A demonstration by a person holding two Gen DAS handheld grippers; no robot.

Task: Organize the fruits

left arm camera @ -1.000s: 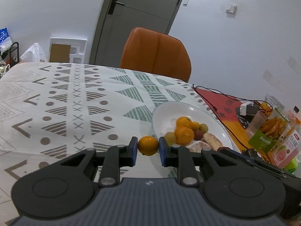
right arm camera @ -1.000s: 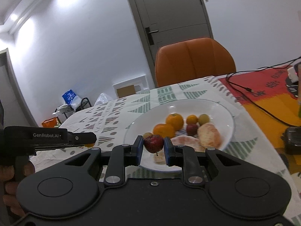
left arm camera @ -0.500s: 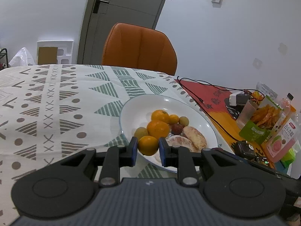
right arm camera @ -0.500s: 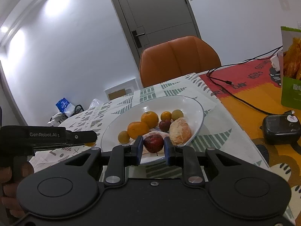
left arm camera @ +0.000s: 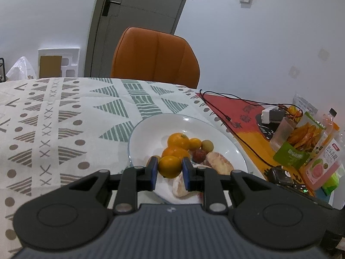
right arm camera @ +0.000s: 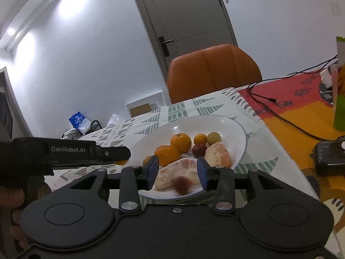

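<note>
Left gripper [left arm camera: 169, 172] level, fingers [left arm camera: 152, 172] clamped, right gripper [right arm camera: 177, 172] level, fingers [right arm camera: 202, 172] spread wide

Both tongs share one build: left tongs [left arm camera: 169, 173] and right tongs [right arm camera: 178, 173] have matte black bodies, blue pads [right arm camera: 152, 170], two round embossed discs, silver screws at linkage pivots. Left body has grey ribbed centre panel. Side shows white "GenRobot.AI" lettering.

Four oranges [left arm camera: 178, 140], two peeled segments [right arm camera: 217, 153] (pinkish), one plate [left arm camera: 151, 129].
</note>
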